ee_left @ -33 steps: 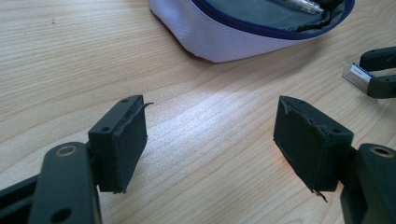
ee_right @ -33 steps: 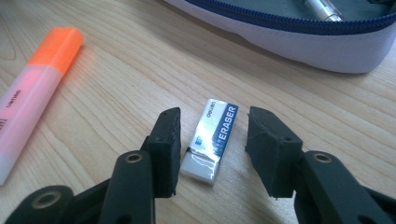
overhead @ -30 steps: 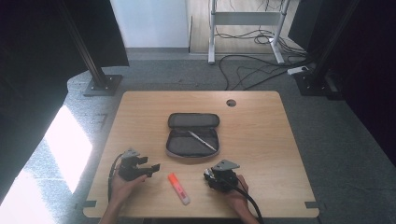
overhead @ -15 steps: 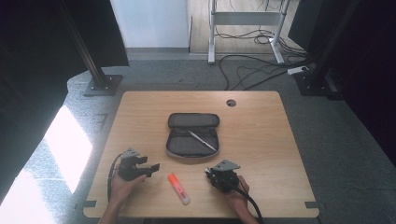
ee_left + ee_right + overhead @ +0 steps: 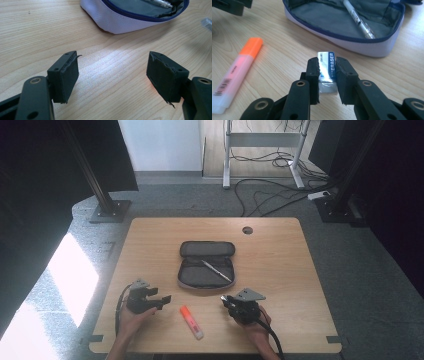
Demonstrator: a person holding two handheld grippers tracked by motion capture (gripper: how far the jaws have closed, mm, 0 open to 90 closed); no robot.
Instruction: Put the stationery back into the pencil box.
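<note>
The right gripper (image 5: 327, 68) has just been closing, and its 2 pads now press on the long faces of the eraser (image 5: 327, 71), which sits on the tabletop (image 5: 282, 55) directly between them. In the high view this right gripper (image 5: 231, 301) rests low on the tabletop, near the person's edge.

Treat the eraser as a light, small, slightly yielding block. Its glossy printed sleeve is likely slippery, while the bare rubber at the near end should grip better. You hold it across the narrow width at mid-length; that is a sound place, so keep the squeeze moderate to avoid it pivoting or popping out.

The open pencil case (image 5: 352, 30) lies just ahead of the right gripper, with a pen (image 5: 358, 21) already inside. Its walls are soft fabric and will give if bumped. The orange highlighter (image 5: 235, 72) lies to the left of the right gripper, apart from it.

The left gripper (image 5: 112, 75) stands wide open with nothing between its pads, hovering over bare tabletop; the pencil case is ahead of it.
</note>
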